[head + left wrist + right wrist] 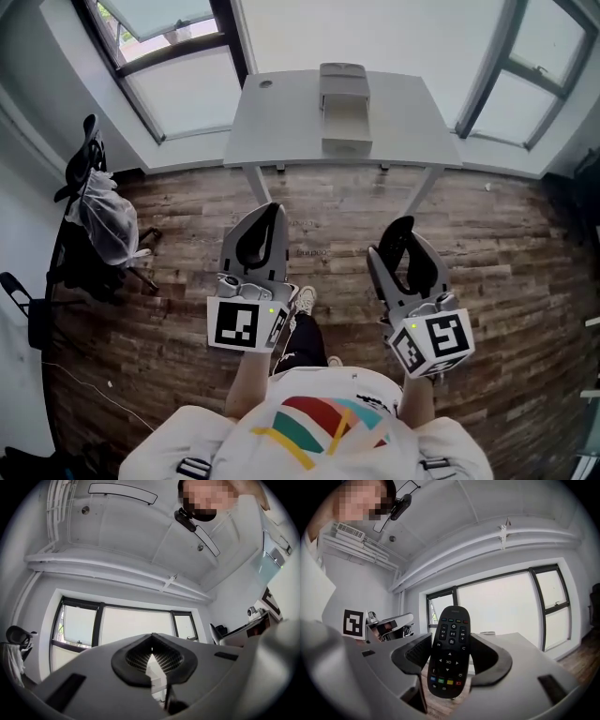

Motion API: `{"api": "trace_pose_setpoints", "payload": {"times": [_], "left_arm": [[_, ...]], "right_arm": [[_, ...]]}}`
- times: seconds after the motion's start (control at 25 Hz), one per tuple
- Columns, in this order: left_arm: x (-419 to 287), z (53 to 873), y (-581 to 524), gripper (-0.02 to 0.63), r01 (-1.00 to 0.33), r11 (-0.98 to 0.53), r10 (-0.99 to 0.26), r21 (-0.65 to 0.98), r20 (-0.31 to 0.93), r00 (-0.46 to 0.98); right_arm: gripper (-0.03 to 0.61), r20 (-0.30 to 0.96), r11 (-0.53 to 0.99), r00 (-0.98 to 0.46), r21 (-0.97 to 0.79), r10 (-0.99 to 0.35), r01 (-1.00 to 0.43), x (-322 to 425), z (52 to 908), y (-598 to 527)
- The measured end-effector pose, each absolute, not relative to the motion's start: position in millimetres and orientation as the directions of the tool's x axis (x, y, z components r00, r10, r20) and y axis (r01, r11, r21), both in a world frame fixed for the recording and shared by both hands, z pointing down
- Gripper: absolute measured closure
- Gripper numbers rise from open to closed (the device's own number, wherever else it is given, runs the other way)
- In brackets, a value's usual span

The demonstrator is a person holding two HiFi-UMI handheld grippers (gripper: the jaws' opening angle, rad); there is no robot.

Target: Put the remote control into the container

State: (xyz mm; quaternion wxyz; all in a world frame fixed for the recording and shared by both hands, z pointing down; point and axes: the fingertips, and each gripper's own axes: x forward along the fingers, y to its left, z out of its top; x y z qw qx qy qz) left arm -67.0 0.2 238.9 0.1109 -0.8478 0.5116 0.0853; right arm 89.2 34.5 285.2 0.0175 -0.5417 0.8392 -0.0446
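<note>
A black remote control (450,651) with coloured buttons stands upright between the jaws of my right gripper (451,660), which is shut on it. In the head view that gripper (400,234) is held over the wooden floor, at the right, well short of the table. My left gripper (267,214) is level with it at the left, and in its own view the left gripper (152,656) has its pads together with nothing between them. The container (345,141), a pale grey open box, sits on the grey table (281,122) ahead, at the middle.
A black office chair with a white bag on it (98,211) stands at the left by the wall. Large windows (178,56) flank the table. A small round object (266,83) lies on the table's far left. The left gripper's marker cube (353,623) shows in the right gripper view.
</note>
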Motion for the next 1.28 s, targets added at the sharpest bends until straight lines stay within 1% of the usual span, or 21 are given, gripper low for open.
{"api": "trace_pose_setpoints", "payload": {"times": [0.28, 0.44, 0.76, 0.88, 1.04, 1.28], "left_arm": [[-107, 240, -84, 0.606, -0.907, -0.415, -0.864, -0.070, -0.280, 0.417], [-130, 240, -138, 0.606, -0.916, -0.396, -0.879, -0.057, -0.264, 0.396], [-158, 214, -231, 0.606, -0.900, -0.430, -0.858, -0.074, -0.275, 0.433], [-161, 215, -260, 0.606, -0.889, -0.451, -0.850, -0.074, -0.269, 0.453], [-162, 227, -297, 0.606, -0.881, -0.470, -0.850, -0.057, -0.238, 0.469], [-148, 244, -335, 0.606, -0.868, -0.497, -0.848, -0.015, -0.203, 0.489]], "right_arm": [[0.322, 0.030, 0.438, -0.441, -0.057, -0.897, -0.897, 54, 282, -57], [0.322, 0.039, 0.449, -0.450, -0.046, -0.892, -0.893, 35, 273, -111], [0.322, 0.016, 0.414, -0.414, -0.035, -0.910, -0.910, 5, 244, -200], [0.322, 0.024, 0.378, -0.379, -0.036, -0.925, -0.925, 4, 247, -226], [0.322, 0.067, 0.332, -0.336, -0.063, -0.939, -0.941, 11, 259, -255], [0.322, 0.118, 0.286, -0.293, -0.072, -0.949, -0.955, 30, 274, -284]]}}
